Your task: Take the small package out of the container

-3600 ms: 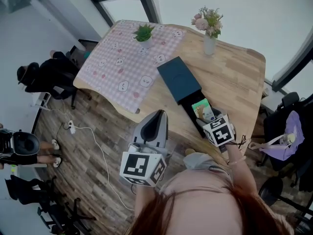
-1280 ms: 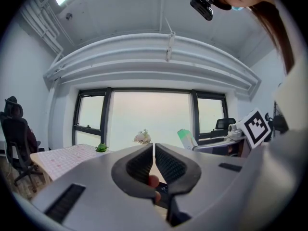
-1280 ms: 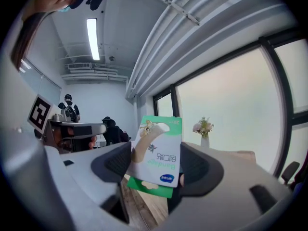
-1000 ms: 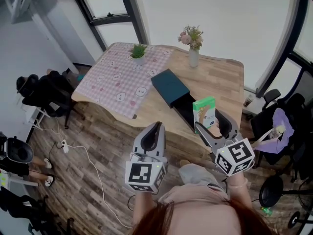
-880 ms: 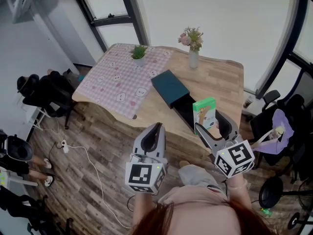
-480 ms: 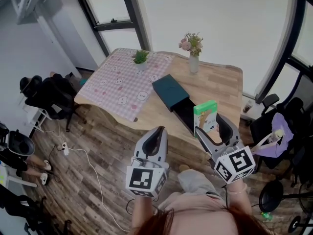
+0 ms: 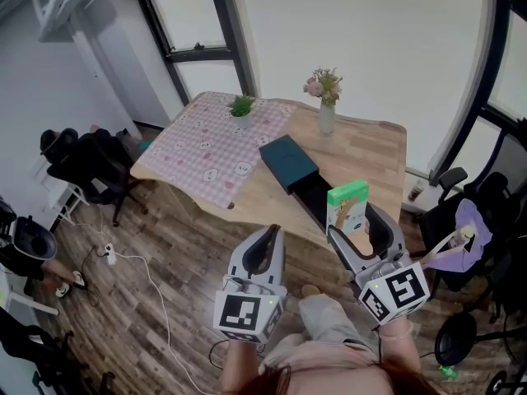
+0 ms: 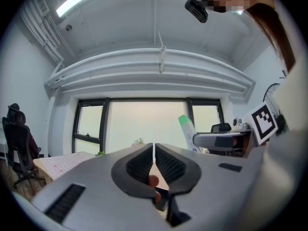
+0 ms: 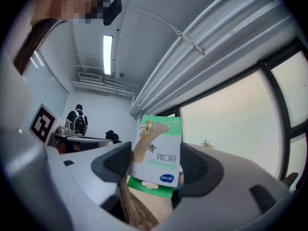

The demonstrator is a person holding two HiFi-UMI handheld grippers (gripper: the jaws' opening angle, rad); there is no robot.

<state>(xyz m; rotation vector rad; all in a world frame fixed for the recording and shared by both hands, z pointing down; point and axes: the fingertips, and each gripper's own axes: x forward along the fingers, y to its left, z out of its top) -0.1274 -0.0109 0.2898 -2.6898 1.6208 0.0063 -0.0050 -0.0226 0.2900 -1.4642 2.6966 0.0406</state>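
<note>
My right gripper [image 7: 356, 225] is shut on the small package [image 7: 347, 206], a white and green bandage box, and holds it upright in the air in front of the table's near edge. In the right gripper view the small package [image 9: 157, 154] sits squeezed between both pads, upside down. The container [image 7: 317, 200], a black open box, lies on the wooden table [image 7: 370, 151] just beyond the package, with its dark blue lid [image 7: 287, 156] beside it. My left gripper [image 7: 264, 246] is shut and empty, held over the floor left of the right one; its jaws meet in the left gripper view [image 8: 154, 154].
A pink checked cloth [image 7: 206, 146] covers the table's left half, with a small potted plant [image 7: 241, 109] on it. A vase of flowers [image 7: 327, 113] stands at the back. Office chairs [image 7: 82, 167] stand left, another chair with a purple bag [image 7: 465, 241] right. A cable [image 7: 156, 282] runs across the floor.
Both grippers have drawn back from the table, the right one still carrying the package. The head view has tilted up, showing more of the room and windows.
</note>
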